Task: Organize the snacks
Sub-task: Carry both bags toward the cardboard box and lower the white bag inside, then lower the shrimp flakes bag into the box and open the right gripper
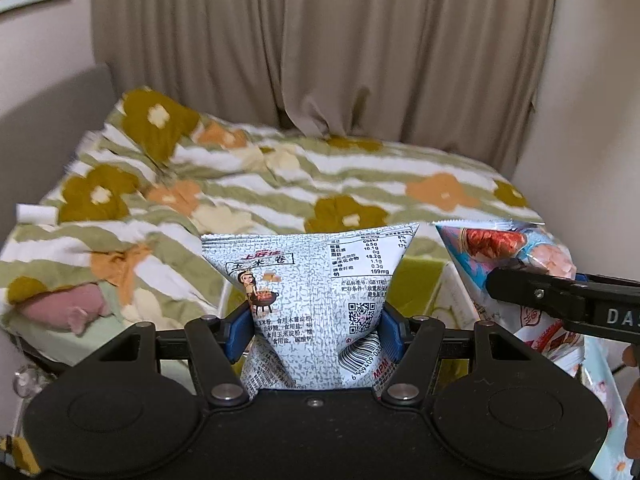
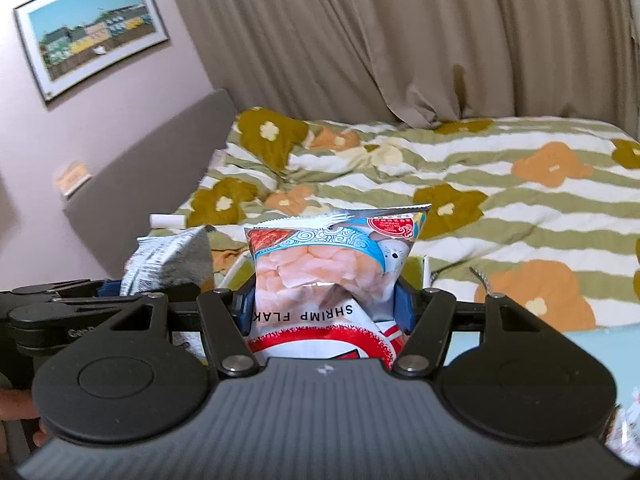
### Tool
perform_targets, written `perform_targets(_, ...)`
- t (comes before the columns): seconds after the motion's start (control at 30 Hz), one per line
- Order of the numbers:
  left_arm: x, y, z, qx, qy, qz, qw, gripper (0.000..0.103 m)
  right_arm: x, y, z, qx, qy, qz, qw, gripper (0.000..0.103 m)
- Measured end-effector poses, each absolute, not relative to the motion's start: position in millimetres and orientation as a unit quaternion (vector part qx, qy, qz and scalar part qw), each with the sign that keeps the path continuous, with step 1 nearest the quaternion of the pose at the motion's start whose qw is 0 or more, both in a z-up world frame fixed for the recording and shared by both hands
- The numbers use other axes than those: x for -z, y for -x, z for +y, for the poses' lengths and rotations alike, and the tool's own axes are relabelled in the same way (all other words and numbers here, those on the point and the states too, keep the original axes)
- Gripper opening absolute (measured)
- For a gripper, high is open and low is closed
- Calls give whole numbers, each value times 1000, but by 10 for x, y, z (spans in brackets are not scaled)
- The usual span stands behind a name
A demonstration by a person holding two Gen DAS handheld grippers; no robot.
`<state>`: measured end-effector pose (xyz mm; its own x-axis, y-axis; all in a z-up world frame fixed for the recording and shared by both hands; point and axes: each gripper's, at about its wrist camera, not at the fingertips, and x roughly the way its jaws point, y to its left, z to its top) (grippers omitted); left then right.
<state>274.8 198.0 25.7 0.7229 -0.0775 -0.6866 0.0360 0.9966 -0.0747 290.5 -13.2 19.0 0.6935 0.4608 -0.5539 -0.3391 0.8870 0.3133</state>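
Note:
My left gripper (image 1: 314, 330) is shut on a grey-speckled corn roll snack bag (image 1: 312, 276), held upright with its back label facing the camera. The same bag shows at the left of the right wrist view (image 2: 168, 260). My right gripper (image 2: 324, 306) is shut on a blue and red shrimp flakes bag (image 2: 332, 264), held upside down. That bag (image 1: 516, 248) and the right gripper's black body show at the right of the left wrist view. Both bags are held side by side in the air above the near edge of the bed.
A bed with a green-striped floral quilt (image 1: 320, 176) lies ahead. Beige curtains (image 1: 320, 40) hang behind it. A grey headboard (image 2: 152, 160) and a framed picture (image 2: 92, 32) are at the left. A pink plush toy (image 1: 68, 308) lies at the quilt's left edge. A white-framed container (image 2: 426, 268) sits partly hidden below the bags.

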Motion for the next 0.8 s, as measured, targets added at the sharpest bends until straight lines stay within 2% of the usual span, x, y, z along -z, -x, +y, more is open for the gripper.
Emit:
perform_targets(0.2,84,-3143,2081,73,25,421,904,70,4,-3096,98,-167,-113,352,914,78)
perform_targets(0.3,189,-3215,2099,80,24,431,899,97,73,-3136,128,-145,-115,363,913,78)
perform_targets(0.8,68,-2829,2212,44,31,421,905,98,122,-3224,220,-148,-102,381,907,78)
